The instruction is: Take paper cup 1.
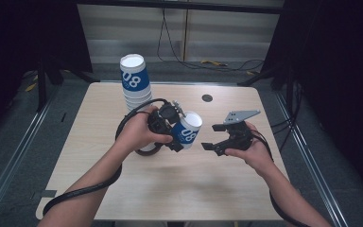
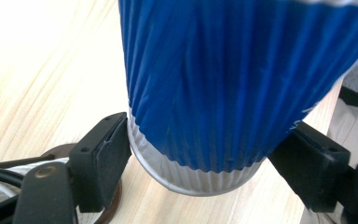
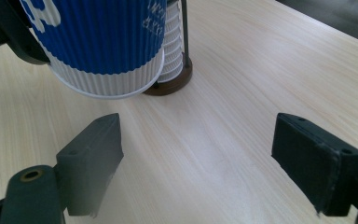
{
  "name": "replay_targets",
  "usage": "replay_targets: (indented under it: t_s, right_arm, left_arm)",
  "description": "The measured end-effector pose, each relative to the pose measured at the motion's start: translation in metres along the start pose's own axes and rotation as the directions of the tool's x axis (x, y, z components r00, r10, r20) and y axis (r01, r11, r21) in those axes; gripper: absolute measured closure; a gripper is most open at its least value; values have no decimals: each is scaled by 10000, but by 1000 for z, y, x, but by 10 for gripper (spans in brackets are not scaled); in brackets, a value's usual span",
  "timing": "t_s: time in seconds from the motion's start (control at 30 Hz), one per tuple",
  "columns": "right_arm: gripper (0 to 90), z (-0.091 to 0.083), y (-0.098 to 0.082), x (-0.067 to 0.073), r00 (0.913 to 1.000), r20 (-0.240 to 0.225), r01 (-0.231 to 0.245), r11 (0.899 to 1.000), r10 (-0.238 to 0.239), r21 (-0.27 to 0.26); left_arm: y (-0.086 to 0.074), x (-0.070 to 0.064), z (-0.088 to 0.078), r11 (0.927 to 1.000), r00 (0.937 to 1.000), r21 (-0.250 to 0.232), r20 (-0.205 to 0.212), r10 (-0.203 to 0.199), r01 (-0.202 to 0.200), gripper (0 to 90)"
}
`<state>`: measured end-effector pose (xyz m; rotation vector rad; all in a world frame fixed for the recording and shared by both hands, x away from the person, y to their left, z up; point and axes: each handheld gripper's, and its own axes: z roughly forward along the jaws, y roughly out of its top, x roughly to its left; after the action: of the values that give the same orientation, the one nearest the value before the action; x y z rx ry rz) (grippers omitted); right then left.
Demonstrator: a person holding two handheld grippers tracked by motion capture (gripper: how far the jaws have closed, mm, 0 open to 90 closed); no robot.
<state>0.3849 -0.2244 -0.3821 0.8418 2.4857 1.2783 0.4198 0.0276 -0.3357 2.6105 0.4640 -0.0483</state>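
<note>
1. We see the table (image 1: 123, 198) bare at its front half, with lots of room there; the tall cup stack (image 1: 134, 82) stands near the far edge, on a brown holder (image 3: 175, 83).
2. Our left gripper (image 1: 168, 124) squeezes a blue and white cup (image 1: 187, 130) near its bottom and holds it tipped above the table's middle, just beside the stack.
3. The cup has bumpy ribbed sides and white numbers.
4. Our right gripper (image 1: 210, 137) is empty, its jaws wide apart, near the cup but not touching.
5. The left hand (image 1: 139, 132) hides the bottom of the stack, and the cup's top is cut off in the left gripper view
</note>
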Motion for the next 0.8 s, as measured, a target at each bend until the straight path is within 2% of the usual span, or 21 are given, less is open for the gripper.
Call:
replay_targets:
  t_s: [0.27, 0.4, 0.47, 0.6, 0.63, 0.8]
  right_arm:
    - [156, -1, -4, 0, 10000, -38, -46, 10000, 46, -14]
    - [156, -1, -5, -1, 10000, -57, -29, 10000, 29, -6]
    - [156, -1, -6, 0, 10000, -59, -12, 10000, 12, -1]
    - [156, -2, -6, 1, 9998, -207, -17, 10000, 17, 19]
    - [156, -2, -7, 1, 9998, -214, 22, 10000, -22, 24]
    - [156, -2, -7, 1, 9995, -285, 110, 9999, -110, 19]
  left_arm:
    - [-1, -1, 8, 9994, 9999, 316, 39, 126, -127, 222]
    - [-1, -2, 10, 9991, 10000, 409, -8, 53, -53, 222]
    - [-1, -2, 12, 9981, 9999, 609, -17, 125, -124, 222]
    - [-2, -3, 16, 9972, 9999, 730, -2, 134, -134, 222]
    - [-2, -3, 17, 9955, 9997, 914, -18, 251, -249, 221]
    - [-2, -3, 22, 9929, 9992, 1120, 82, 393, -400, 221]
